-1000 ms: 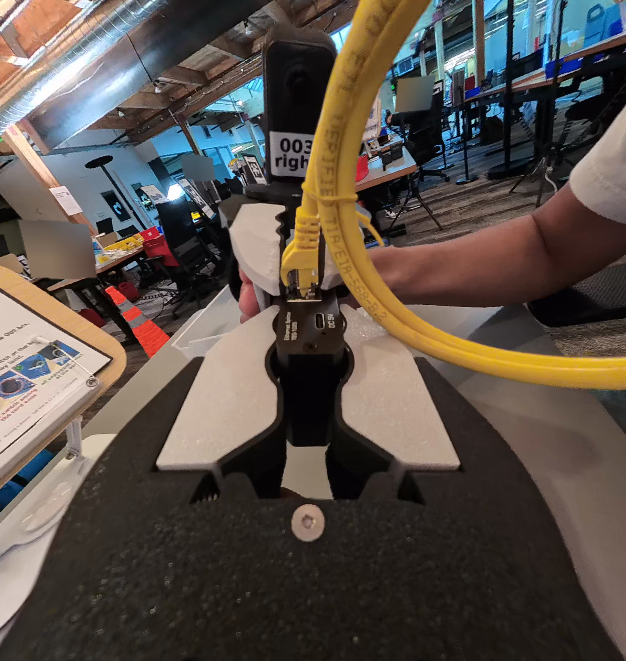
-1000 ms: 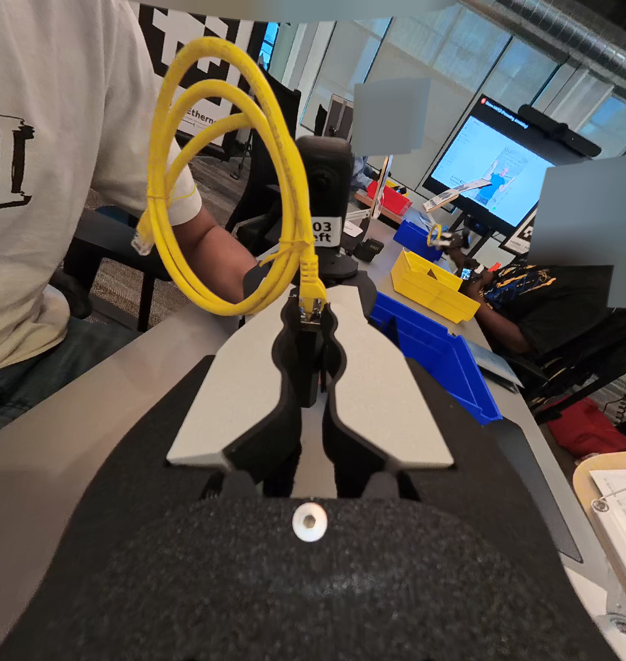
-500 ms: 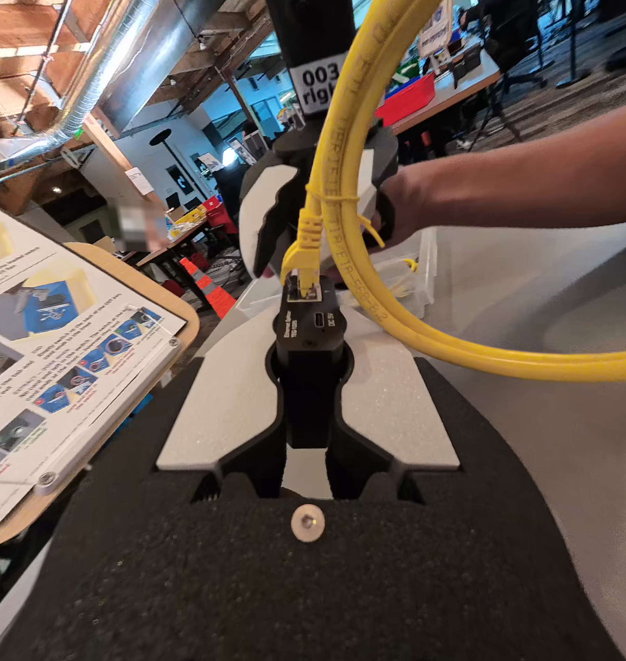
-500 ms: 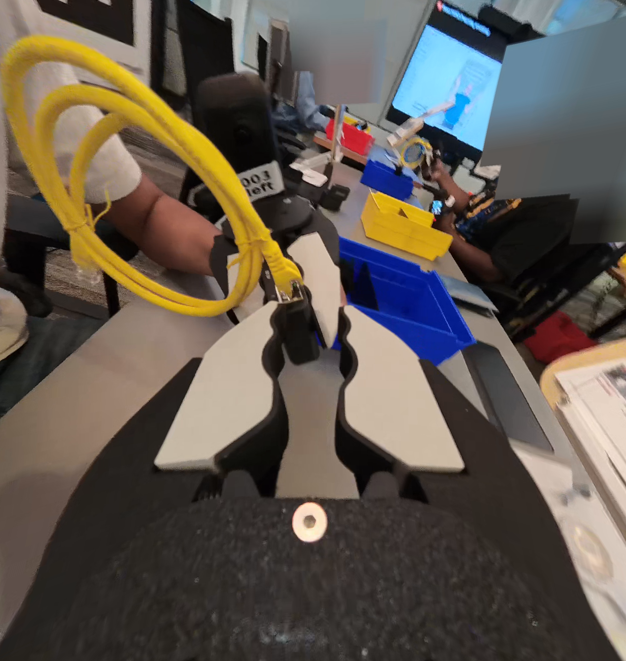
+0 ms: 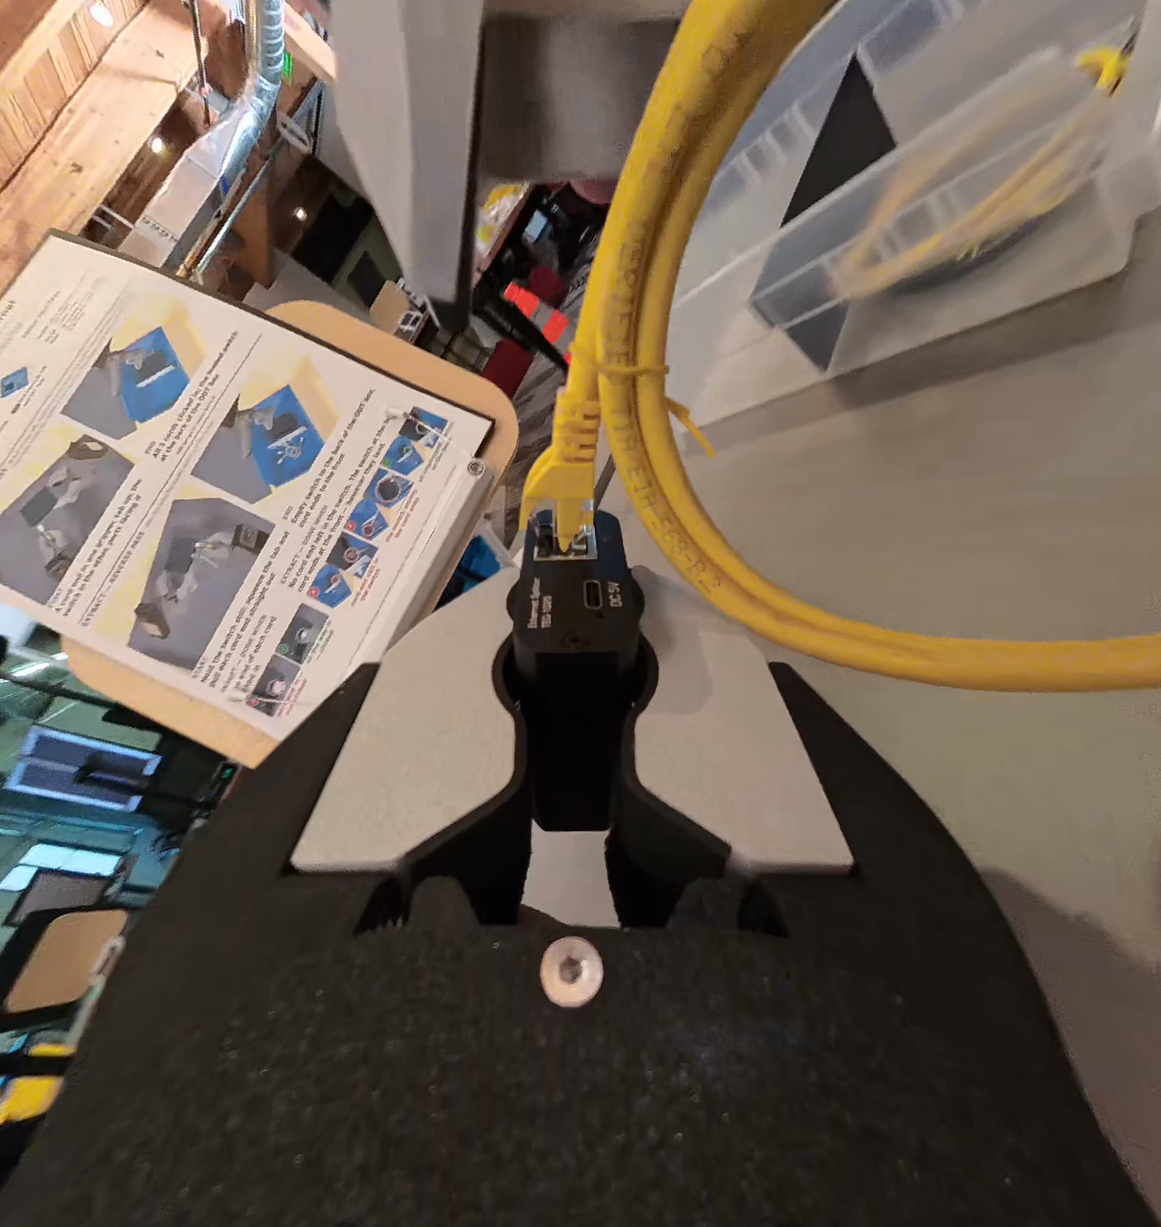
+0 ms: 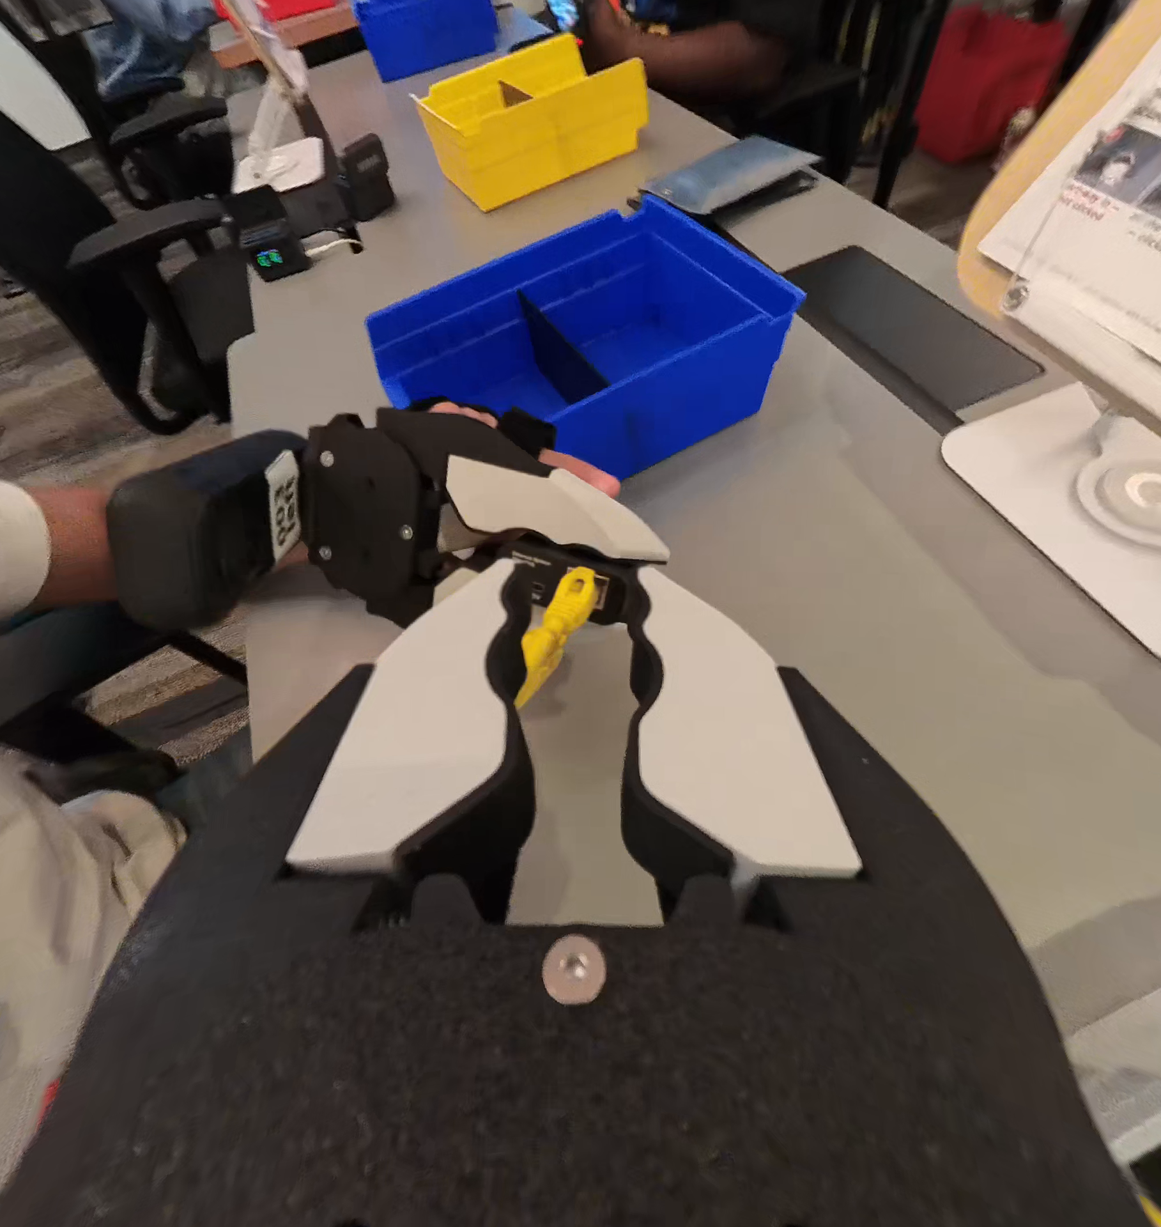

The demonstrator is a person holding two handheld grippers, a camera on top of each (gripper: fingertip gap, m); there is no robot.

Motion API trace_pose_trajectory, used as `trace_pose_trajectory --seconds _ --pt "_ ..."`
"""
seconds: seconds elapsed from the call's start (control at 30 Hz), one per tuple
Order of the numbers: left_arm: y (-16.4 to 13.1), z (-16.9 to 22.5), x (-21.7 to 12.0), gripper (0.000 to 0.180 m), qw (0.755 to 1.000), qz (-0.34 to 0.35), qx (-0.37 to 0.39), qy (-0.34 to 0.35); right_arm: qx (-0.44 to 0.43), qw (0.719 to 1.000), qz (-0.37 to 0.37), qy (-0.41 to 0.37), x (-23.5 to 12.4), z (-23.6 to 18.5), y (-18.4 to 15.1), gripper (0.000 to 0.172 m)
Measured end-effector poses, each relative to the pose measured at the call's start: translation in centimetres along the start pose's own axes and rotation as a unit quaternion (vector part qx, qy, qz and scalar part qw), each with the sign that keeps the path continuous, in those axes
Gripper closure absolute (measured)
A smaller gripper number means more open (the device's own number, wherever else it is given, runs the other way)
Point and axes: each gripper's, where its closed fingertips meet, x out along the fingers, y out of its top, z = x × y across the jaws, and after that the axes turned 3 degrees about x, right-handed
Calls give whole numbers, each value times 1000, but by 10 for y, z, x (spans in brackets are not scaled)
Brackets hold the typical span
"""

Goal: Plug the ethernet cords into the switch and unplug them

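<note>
While the left gripper (image 5: 574, 670) clamps the black switch (image 5: 572, 664) low over the grey table (image 6: 830, 597), the right gripper (image 6: 567, 654) stands open around the plugged yellow cord (image 6: 554, 631); the release tab likely needs pressing before any straight pull.

The right gripper (image 6: 574, 614) stands with its jaws apart around a yellow ethernet plug (image 6: 561, 621), neither pad pressing on it. The plug sits in a small black switch (image 6: 551, 587), clamped by the left gripper (image 6: 630, 564) coming from the left. A divided blue bin (image 6: 664, 372) rests on the grey table (image 6: 863, 597) behind.
</note>
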Motion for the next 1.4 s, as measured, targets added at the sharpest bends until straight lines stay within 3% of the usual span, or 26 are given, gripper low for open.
trace_pose_trajectory --seconds 0.17,0.23,0.3,0.47,0.63,0.7,0.87,1.1,1.4 --pt "-9 6 3 155 997 -32 66 21 -25 989 -92 -110 12 11 -27 149" --pt "-11 8 4 155 993 -47 101 27 -44 980 -133 -139 11 13 -35 139" --pt "-13 11 5 155 988 -57 137 34 -49 977 -155 -137 12 7 -38 127" --pt "-11 17 6 155 988 -59 142 31 -40 971 -189 -139 23 8 -55 135" --pt "-9 18 7 155 985 -65 152 40 -9 974 -183 -134 32 10 -63 139" --pt "-8 20 7 155 985 -69 155 40 -4 970 -198 -139 34 13 -70 158" --pt "-9 16 8 155 987 -71 136 42 7 977 -168 -132 35 13 -65 159" --pt "-9 21 12 154 984 -80 151 46 26 975 -183 -124 32 14 -73 159" --pt "-22 28 22 156 977 -152 136 56 23 962 -208 -175 32 23 -84 159"
